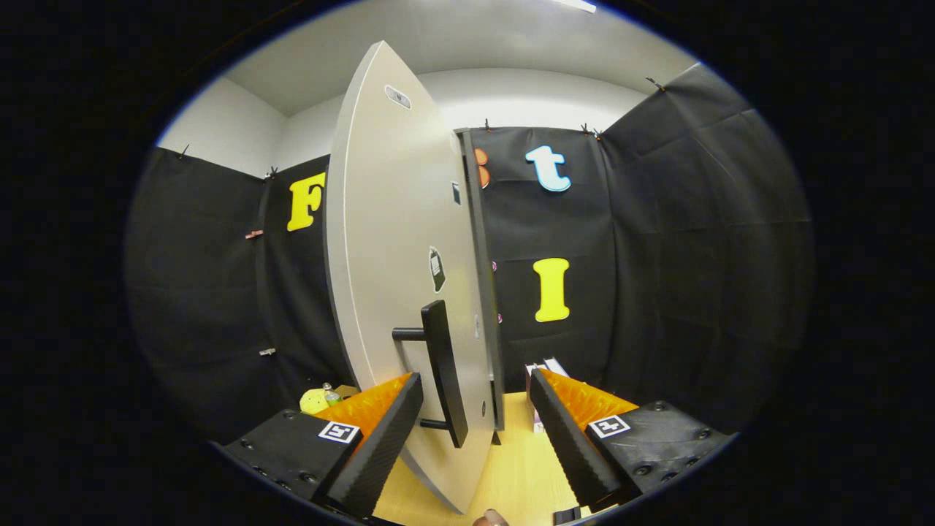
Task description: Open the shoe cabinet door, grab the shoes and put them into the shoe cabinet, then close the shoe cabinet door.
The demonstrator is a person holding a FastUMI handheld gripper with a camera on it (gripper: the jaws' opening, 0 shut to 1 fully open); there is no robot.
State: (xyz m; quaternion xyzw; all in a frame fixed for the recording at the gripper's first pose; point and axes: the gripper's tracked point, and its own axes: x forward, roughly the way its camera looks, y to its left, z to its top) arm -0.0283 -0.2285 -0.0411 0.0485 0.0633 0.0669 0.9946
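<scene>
Pale grey flat-panel shoe cabinet door [394,256], swung edge-on, with black bar handle [444,369], stands between the gripper [475,409] fingers, spread wide and not pressing it. Light wooden tabletop [511,475] beneath; small yellow object [314,401] beyond left finger.

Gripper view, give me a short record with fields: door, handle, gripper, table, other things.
door: grey cabinet door, swung open, seen nearly edge-on, standing between the fingers
handle: dark bar handle on the door face, between the fingers, not gripped
gripper: gripper open, fingers either side of the door's lower part
table: pale wood table under the door
other things: yellow object beyond the left finger, too small to identify
</scene>
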